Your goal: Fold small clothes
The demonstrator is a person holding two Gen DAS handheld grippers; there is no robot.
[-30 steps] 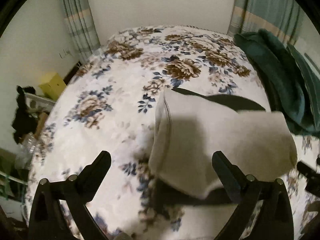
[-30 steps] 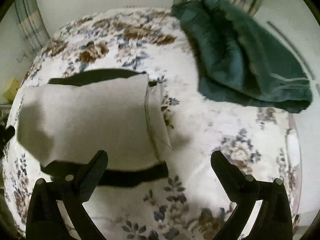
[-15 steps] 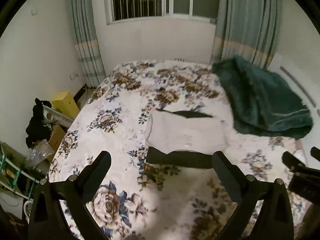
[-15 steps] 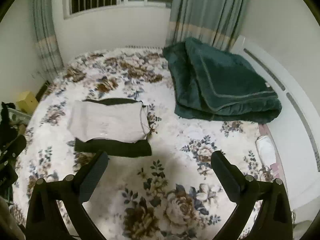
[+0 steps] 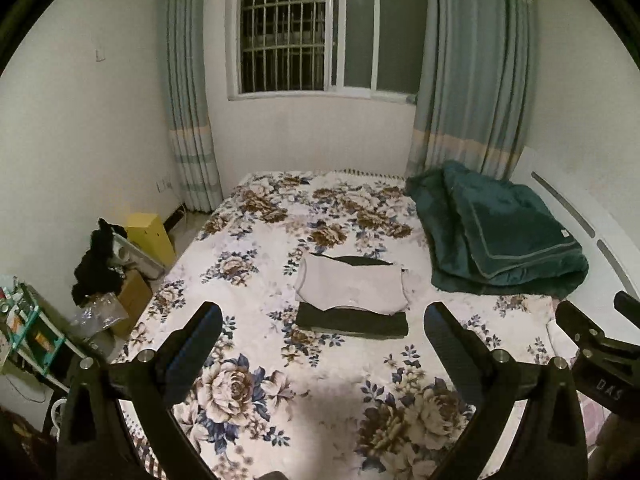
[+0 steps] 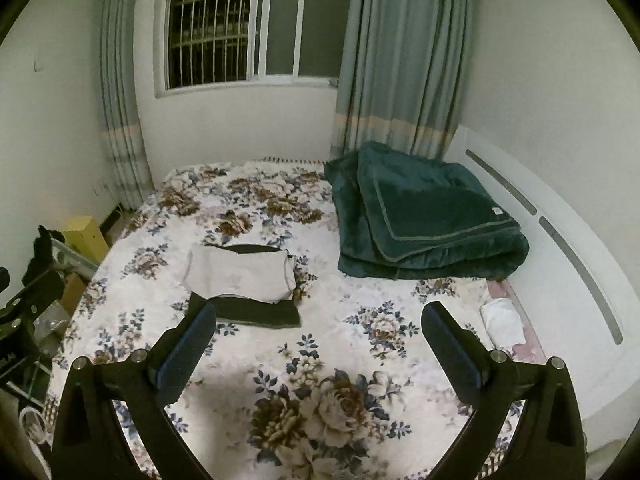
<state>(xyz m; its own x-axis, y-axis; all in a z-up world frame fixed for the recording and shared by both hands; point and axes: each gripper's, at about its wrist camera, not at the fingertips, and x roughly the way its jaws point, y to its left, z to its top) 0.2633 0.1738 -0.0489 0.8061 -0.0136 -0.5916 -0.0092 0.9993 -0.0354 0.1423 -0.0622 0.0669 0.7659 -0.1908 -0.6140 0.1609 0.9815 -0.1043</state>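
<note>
A folded light grey garment lies on top of a folded dark garment in the middle of the floral bed. The same pile shows in the right wrist view, grey over dark. My left gripper is open and empty, held well back from the pile and above the bed's near part. My right gripper is open and empty too, just as far back. The right gripper's body shows at the right edge of the left wrist view.
A folded dark green blanket lies on the bed's right side by the white headboard. Left of the bed stand a yellow box, cardboard boxes, black cloth and a small rack. A small white cloth lies at the bed's right edge.
Both grippers have pulled far back and up from the folded pile, which now looks small and lies untouched. The window and curtains have come into view.
</note>
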